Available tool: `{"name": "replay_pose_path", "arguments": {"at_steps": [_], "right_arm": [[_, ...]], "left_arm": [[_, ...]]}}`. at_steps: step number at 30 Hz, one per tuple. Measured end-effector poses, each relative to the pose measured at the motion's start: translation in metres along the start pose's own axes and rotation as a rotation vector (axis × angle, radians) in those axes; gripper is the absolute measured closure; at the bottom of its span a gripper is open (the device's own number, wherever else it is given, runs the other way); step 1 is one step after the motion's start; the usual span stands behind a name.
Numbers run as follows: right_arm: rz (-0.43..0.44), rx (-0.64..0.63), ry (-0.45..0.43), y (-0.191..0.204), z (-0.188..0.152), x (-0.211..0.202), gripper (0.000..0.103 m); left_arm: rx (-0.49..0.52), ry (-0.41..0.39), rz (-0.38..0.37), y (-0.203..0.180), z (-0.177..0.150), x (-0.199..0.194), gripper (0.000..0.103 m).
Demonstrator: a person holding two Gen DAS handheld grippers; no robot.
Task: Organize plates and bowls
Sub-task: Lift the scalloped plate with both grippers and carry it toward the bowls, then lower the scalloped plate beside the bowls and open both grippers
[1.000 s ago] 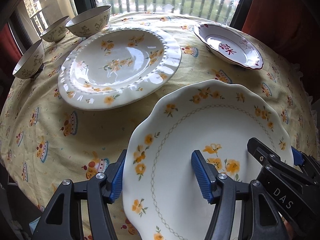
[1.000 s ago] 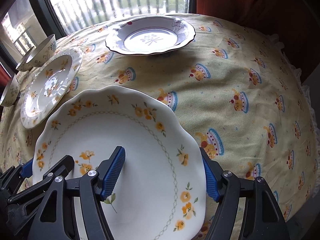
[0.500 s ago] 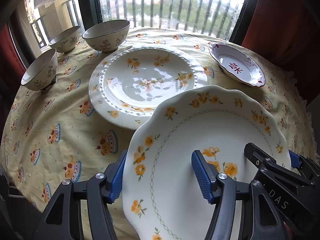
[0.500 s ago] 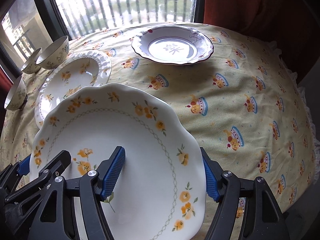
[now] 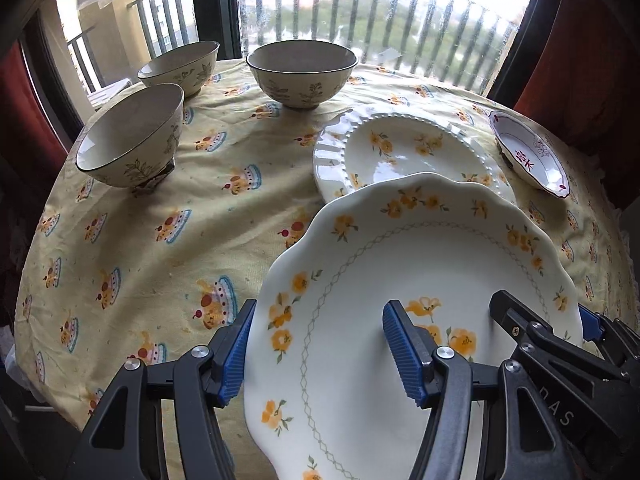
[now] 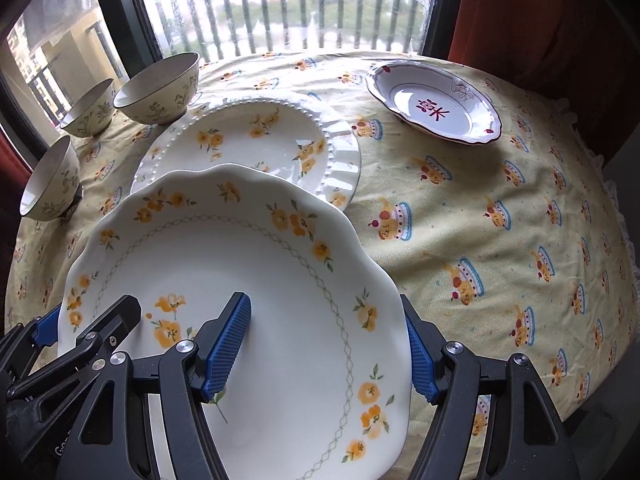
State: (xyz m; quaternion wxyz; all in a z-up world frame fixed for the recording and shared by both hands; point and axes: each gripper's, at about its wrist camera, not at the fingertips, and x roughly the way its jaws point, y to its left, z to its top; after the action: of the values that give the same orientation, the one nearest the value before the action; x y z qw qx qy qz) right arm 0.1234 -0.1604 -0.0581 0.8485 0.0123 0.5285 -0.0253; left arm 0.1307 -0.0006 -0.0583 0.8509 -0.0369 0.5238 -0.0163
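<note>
Three floral bowls point(image 5: 132, 136) point(image 5: 180, 67) point(image 5: 302, 72) stand upright and hold nothing, at ten to twelve o'clock on the table; the beaded plate point(image 6: 256, 144) and the red-marked dish point(image 6: 434, 102) at one o'clock are bare too. The scalloped flower plate point(image 5: 420, 264) hangs over the beaded plate's near rim, face up, tilted toward the cameras. The left gripper point(image 5: 316, 350) straddles its nine o'clock edge and the right gripper point(image 6: 328, 344) its three o'clock edge, each partly spread, one blue pad above and one below; pad contact is hidden. A yellow cupcake-print tablecloth point(image 6: 500, 216) covers the round table, beside a barred window point(image 6: 288, 8).
</note>
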Motion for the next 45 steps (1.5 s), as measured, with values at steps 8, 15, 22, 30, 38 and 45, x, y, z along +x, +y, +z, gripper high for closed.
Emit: {"name": "replay_pose_path", "arguments": {"at_steps": [8,15,22,30,38,45], "right_arm": [[0.015,-0.003,-0.015,0.069,0.002,0.003,0.028],[0.043,-0.007,0.02,0.117,0.0,0.017,0.028],[0.062,-0.004,0.062,0.148,-0.001,0.033,0.028],[0.055,0.046,0.101,0.152,-0.005,0.044,0.028],[0.098,0.05,0.131,0.147,-0.003,0.05,0.024],[0.096,0.044,0.149,0.142,-0.004,0.04,0.013]], "left_arm": [[-0.005,-0.008,0.011,0.064,0.009,0.001,0.04],[-0.027,0.024,0.034,0.111,0.012,0.01,0.04],[-0.029,0.045,0.05,0.136,0.01,0.022,0.04],[0.016,0.046,0.053,0.139,0.007,0.033,0.04],[0.011,0.074,0.063,0.141,0.015,0.038,0.032],[-0.001,0.083,0.044,0.153,0.012,0.027,0.017]]}}
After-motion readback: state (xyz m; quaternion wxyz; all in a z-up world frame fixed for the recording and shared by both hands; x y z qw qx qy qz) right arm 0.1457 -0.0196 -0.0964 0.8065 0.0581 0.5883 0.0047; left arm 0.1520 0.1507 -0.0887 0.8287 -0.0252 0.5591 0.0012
